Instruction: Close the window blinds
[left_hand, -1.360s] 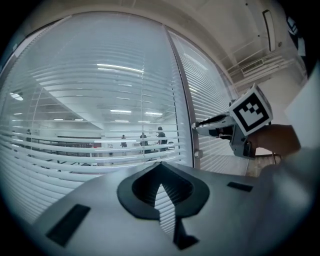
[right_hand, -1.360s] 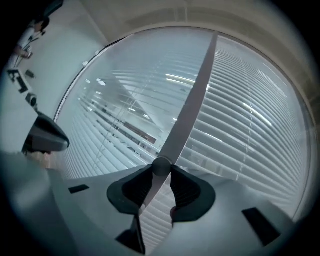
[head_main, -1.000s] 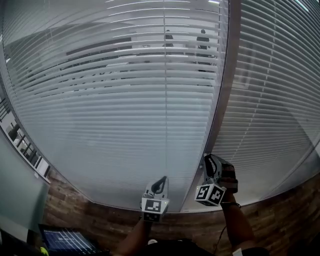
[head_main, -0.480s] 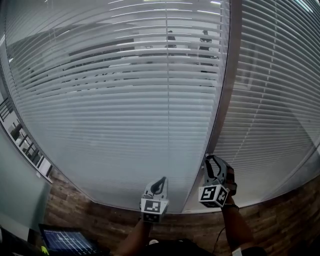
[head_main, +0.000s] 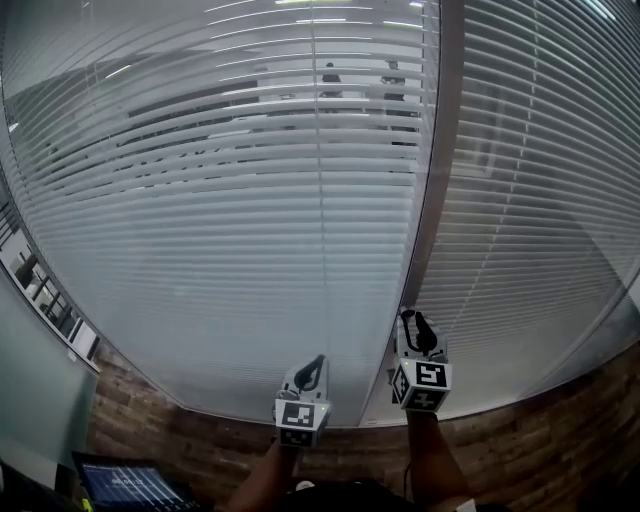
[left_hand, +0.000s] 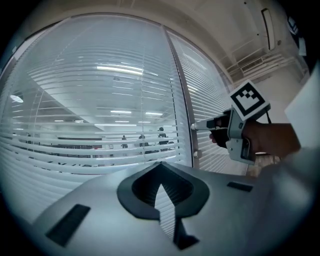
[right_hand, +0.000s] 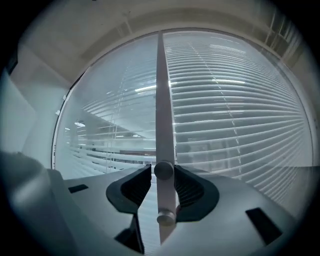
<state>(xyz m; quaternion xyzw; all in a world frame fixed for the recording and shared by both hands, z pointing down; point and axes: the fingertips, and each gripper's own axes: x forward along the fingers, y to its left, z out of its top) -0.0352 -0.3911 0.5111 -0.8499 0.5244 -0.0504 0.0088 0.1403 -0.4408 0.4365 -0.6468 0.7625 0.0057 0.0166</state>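
White slatted blinds (head_main: 220, 200) cover the wide left pane, and a second set (head_main: 540, 200) covers the right pane. Their slats are part tilted, so the office behind shows through the upper rows. A grey tilt wand (right_hand: 164, 125) hangs along the mullion (head_main: 440, 150). My right gripper (head_main: 408, 318) points level at the wand. Its jaws have just been opening, and the wand's lower end stands between them (right_hand: 164, 185) with a slim gap at the left pad. My left gripper (head_main: 318, 360) is held level beside it, shut and empty (left_hand: 160, 185). It sees the right gripper (left_hand: 197, 126) at the mullion.
A brick sill wall (head_main: 200, 440) runs below the windows. A laptop (head_main: 125, 487) lies at the bottom left. People (head_main: 330, 75) stand far off behind the glass. A shelf (head_main: 40, 290) sits by the left wall.
My right gripper has rolled about its own axis at the wand, so its marker cube now faces me squarely. The left gripper has stayed put.
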